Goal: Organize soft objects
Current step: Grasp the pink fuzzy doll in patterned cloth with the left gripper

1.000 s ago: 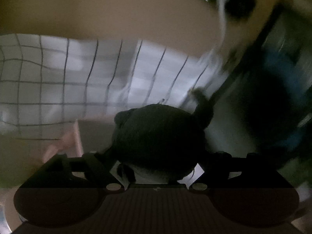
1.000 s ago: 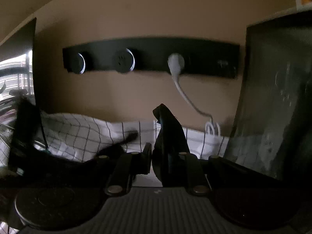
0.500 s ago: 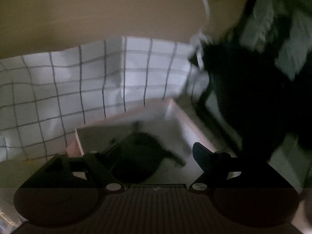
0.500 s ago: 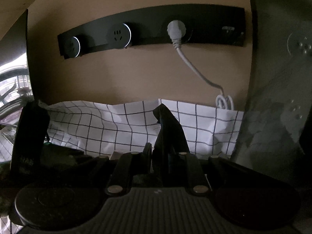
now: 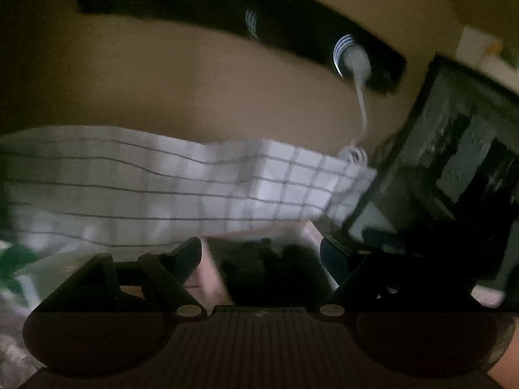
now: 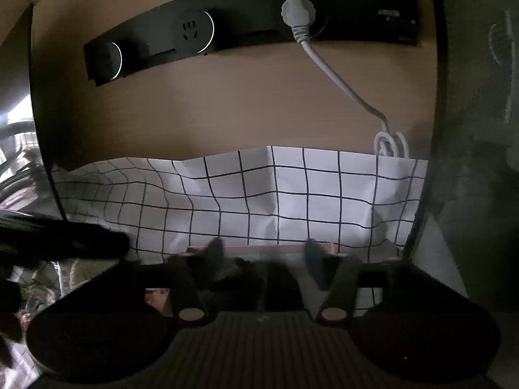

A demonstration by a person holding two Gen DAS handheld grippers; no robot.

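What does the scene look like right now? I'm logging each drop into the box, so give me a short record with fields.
left gripper: open, nothing between the fingers
right gripper: jaws have just been opening, apart, nothing pinched
pink box: low and open-topped, in front of both grippers
dark soft items: lying in the box; blurred, count unclear
checked cloth: white with a black grid, standing behind the box
power strip: black, on the wall, white plug in it
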